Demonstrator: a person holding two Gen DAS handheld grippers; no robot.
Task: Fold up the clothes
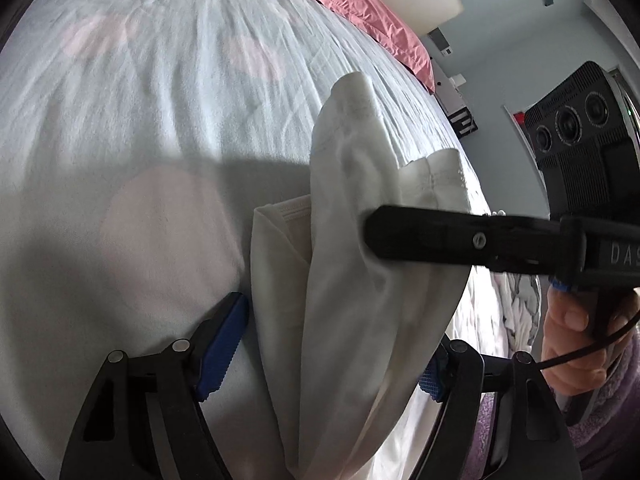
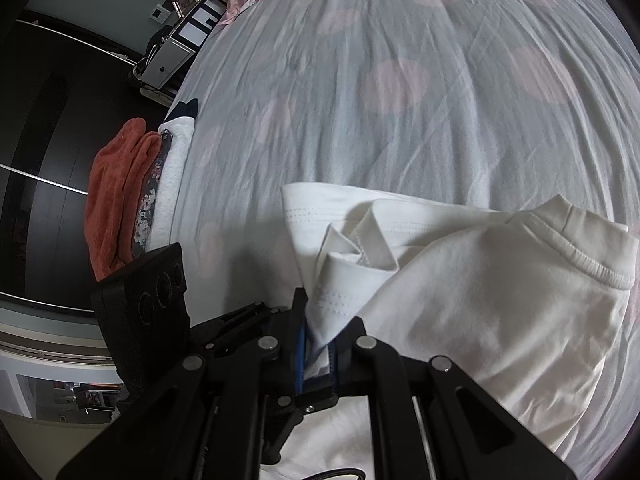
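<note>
Presently the largest element is the bed sheet, pale blue with faint pink patches, covering the whole work surface. On it lies the white garment, partly folded near the front edge of the bed, with one layer doubled over and a ribbed cuff or hem turned up at its right side. A stack of folded clothes sits at the far left edge of the bed, well apart from the garment.

The right gripper is clamped on a stitched edge of the white garment, the fabric pinched between its blue pads. The left gripper stands with its jaws wide apart, the garment hanging between them but not pinched.

Risks, in order of consequence:

1. Only one point holds the cloth. If the right gripper lifts or pulls, the loose layers will likely slide and the existing fold will open.
2. The pinch appears to take a thin edge only. A sharp pull may slip it free.
3. If the left gripper closes where it stands, it may catch several layers at once and bunch the fold.
</note>
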